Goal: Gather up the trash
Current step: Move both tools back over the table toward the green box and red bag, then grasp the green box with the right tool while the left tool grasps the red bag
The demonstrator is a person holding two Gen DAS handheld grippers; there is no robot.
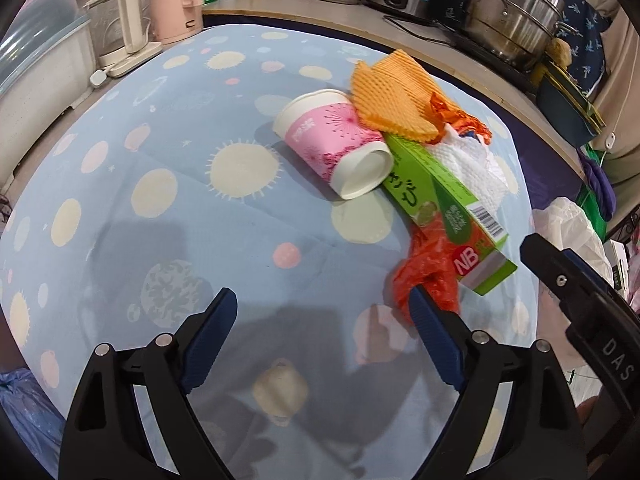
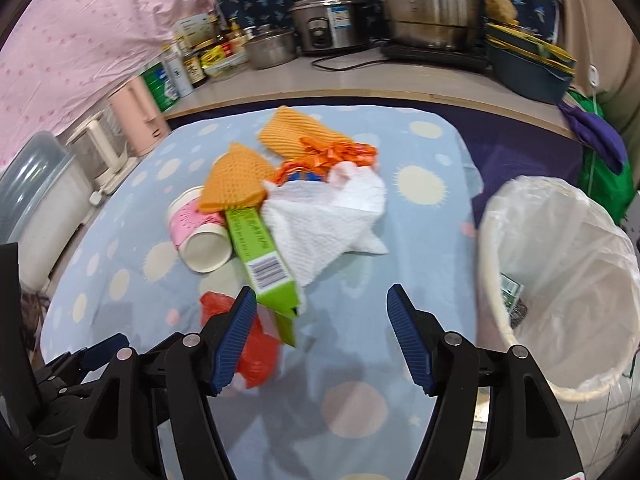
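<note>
Both tools gape empty: left tool (image 1: 322, 306), right tool (image 2: 321, 304). Centre frame on the bench (image 2: 400, 280) lies trash: paper cup (image 2: 200, 236), green carton (image 2: 262, 258), paper towel (image 2: 324, 220). Lined bin (image 2: 560, 280) at right.

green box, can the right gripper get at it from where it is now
Probably yes. The right gripper is open, and the near end of the green box lies just ahead of its left finger, uncovered. Only the red plastic bag crowds that end.

table (image 2: 420, 248) | blue dotted cloth | cup (image 1: 336, 148), green box (image 1: 440, 208), red bag (image 1: 424, 276), tissue (image 2: 320, 220)
</note>
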